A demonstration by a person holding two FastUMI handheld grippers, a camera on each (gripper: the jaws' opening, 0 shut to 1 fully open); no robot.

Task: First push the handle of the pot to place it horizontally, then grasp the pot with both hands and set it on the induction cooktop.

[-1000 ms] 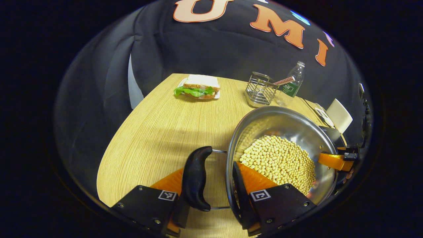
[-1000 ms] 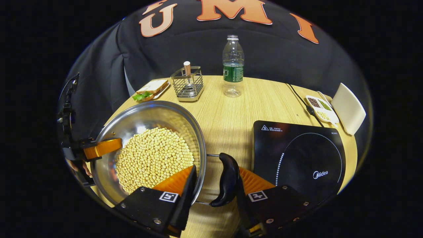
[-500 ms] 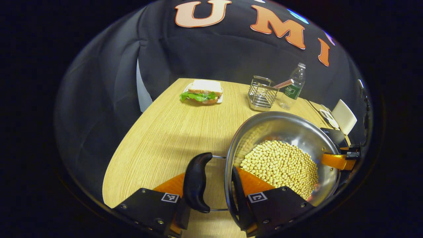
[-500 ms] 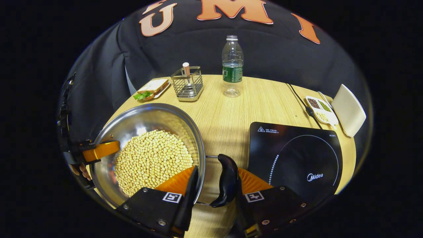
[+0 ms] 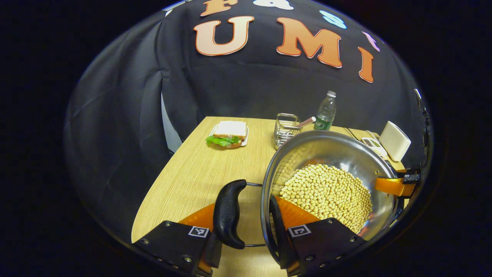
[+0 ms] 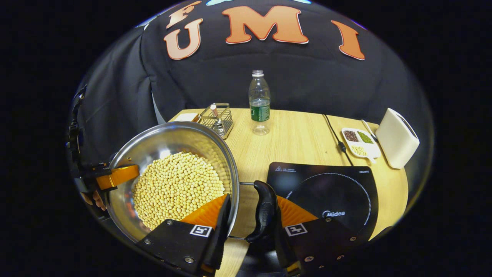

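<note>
Pot [image 6: 175, 169] held between left gripper [image 5: 246, 227] and right gripper [image 6: 248, 227].

Overhead light falls evenly on the pale wood-grain table [image 5: 200, 173], leaving soft shadows. The round stainless-steel pot [image 6: 153, 143] carries mild glare on its inner wall. Fisheye distortion curves the edges. Focus is sharp throughout.

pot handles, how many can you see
2: one black handle on the pot between the left gripper's fingers, the other between the right gripper's.
</note>
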